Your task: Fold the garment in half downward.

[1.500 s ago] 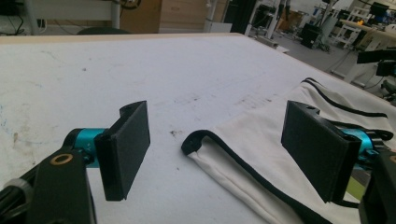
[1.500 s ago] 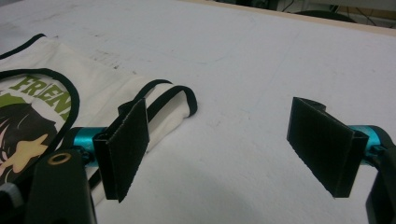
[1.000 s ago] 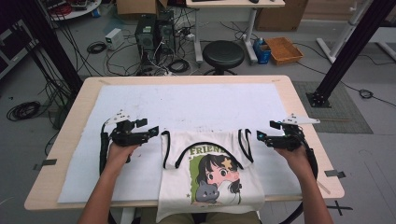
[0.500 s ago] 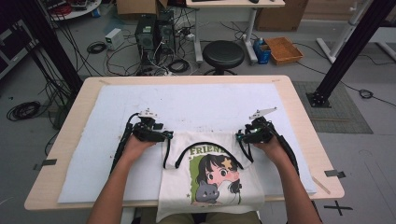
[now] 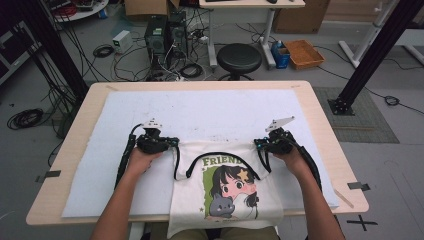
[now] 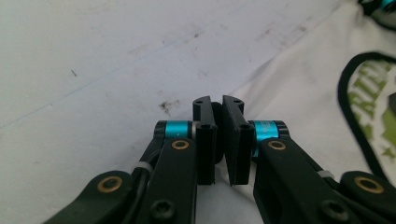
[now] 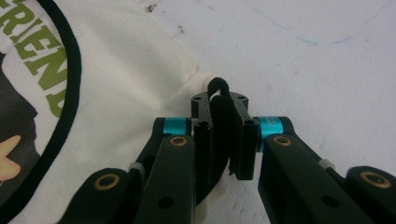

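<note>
Both hands now sit slightly farther up the counter point(image 5: 320, 105) than half a second ago, forearms reaching in from the near edge. Left gripper point(image 5: 169, 143) pinches the cream shirt point(image 5: 225, 200) at its left shoulder, fingers narrow. Right gripper point(image 5: 261, 144) clamps the right shoulder's black trim point(image 7: 218, 88); the shirt's hem overhangs the near edge.
</note>
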### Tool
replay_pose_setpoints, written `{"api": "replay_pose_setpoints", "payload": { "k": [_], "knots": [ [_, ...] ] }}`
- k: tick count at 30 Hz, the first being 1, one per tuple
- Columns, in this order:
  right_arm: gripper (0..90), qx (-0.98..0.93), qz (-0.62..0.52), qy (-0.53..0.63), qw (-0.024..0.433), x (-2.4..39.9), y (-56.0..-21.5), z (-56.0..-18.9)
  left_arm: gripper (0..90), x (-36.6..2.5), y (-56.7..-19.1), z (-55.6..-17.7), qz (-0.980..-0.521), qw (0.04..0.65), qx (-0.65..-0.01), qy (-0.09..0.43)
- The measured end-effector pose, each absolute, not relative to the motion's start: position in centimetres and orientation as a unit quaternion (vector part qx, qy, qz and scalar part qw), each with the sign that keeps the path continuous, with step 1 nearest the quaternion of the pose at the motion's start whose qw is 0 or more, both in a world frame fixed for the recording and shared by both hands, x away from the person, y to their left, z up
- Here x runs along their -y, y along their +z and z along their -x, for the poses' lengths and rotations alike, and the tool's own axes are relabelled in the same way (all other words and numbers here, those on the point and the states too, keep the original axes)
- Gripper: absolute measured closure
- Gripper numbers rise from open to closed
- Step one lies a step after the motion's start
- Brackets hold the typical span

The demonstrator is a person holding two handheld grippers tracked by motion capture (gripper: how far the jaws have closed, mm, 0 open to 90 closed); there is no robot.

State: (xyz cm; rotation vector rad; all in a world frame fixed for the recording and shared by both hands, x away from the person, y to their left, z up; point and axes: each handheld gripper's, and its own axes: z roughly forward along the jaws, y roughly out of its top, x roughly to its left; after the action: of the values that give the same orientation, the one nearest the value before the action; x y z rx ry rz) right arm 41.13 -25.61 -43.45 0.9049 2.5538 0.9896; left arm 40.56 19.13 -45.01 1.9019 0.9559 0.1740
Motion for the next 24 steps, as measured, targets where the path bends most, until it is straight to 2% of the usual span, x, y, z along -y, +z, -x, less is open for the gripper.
{"api": "replay_pose_setpoints", "payload": {
  "k": [4, 5, 7, 11, 17, 21, 24],
  "knots": [
    [83.7, -0.862, -0.320, 0.360, 0.158, 26.0, -42.9, -41.2, 84.2, -19.8, -44.4, -40.5, -0.741, 0.530, -0.407, 0.071],
    [83.8, -0.855, -0.324, 0.361, 0.185, 26.1, -42.6, -41.3, 84.5, -19.9, -44.2, -40.5, -0.728, 0.542, -0.412, 0.077],
    [83.8, -0.850, -0.328, 0.364, 0.194, 26.1, -42.5, -41.4, 84.5, -20.1, -43.9, -40.7, -0.704, 0.561, -0.425, 0.093],
    [83.8, -0.812, -0.364, 0.388, 0.240, 26.7, -42.1, -41.9, 84.5, -20.6, -43.7, -41.1, -0.673, 0.579, -0.446, 0.113],
    [83.7, -0.807, -0.343, 0.428, 0.219, 27.0, -41.2, -40.9, 84.3, -20.5, -43.1, -39.6, -0.677, 0.604, -0.408, 0.095],
    [83.6, -0.811, -0.303, 0.450, 0.219, 27.3, -40.2, -38.9, 84.3, -20.9, -42.6, -37.5, -0.675, 0.624, -0.385, 0.086],
    [83.5, -0.810, -0.284, 0.475, 0.194, 28.2, -40.3, -37.3, 84.2, -21.2, -42.7, -35.7, -0.685, 0.624, -0.367, 0.081]
  ]
}}
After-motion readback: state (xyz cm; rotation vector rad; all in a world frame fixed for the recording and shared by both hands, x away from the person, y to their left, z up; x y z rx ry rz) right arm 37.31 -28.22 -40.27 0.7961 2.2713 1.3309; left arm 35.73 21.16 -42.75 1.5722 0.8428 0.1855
